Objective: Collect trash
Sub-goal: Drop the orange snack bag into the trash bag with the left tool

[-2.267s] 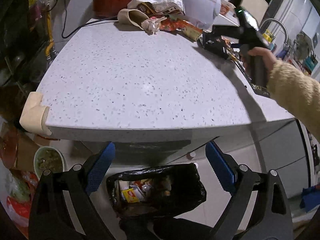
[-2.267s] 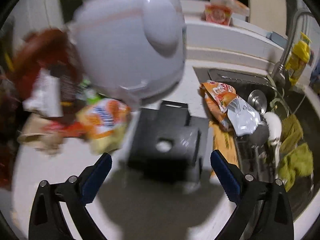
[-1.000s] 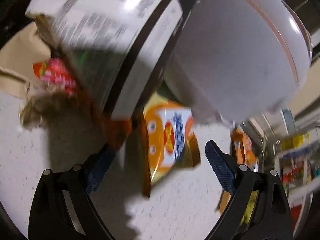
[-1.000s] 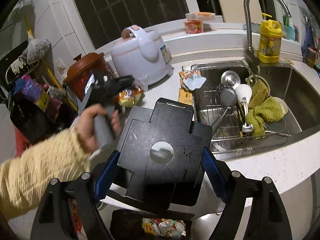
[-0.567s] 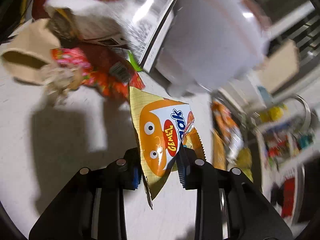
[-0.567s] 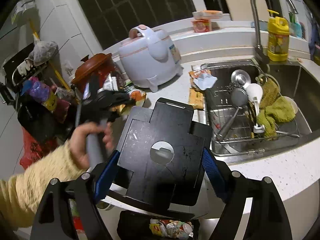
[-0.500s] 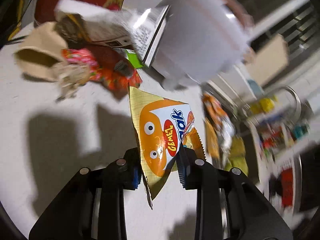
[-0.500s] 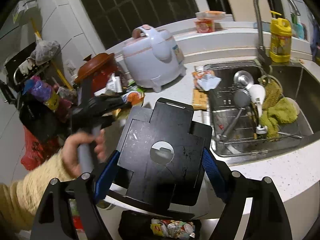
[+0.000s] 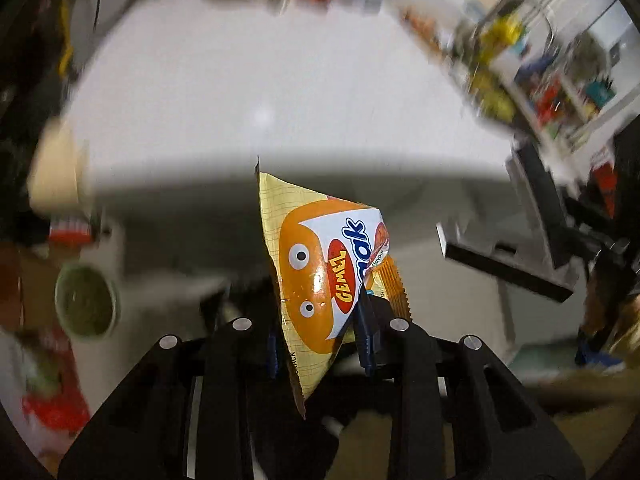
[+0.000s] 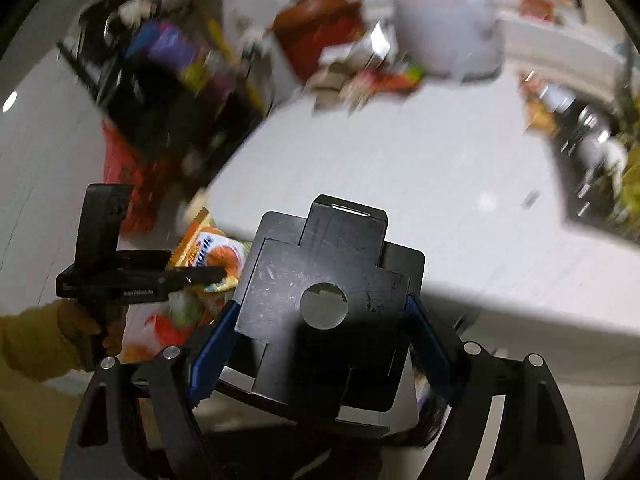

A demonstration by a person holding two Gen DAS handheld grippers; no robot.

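Grasping: left hand-held gripper (image 9: 320, 340) clenched on orange snack packet (image 9: 320, 264), packet upright between its pads, near edge of white bench (image 9: 260, 92); right hand-held gripper (image 10: 320, 356) grasping black plate (image 10: 328, 304).

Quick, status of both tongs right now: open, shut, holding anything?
Left tongs: shut on the orange snack packet.
Right tongs: closed on the black cross-shaped plate.

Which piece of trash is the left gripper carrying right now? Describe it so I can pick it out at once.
Start at the white countertop and come down past its front edge to the left gripper. Clamped between its blue pads is a snack packet, standing on end. It is pale yellow with an orange cartoon face with googly eyes and a red oval logo, and it is the only wrapper off the counter.
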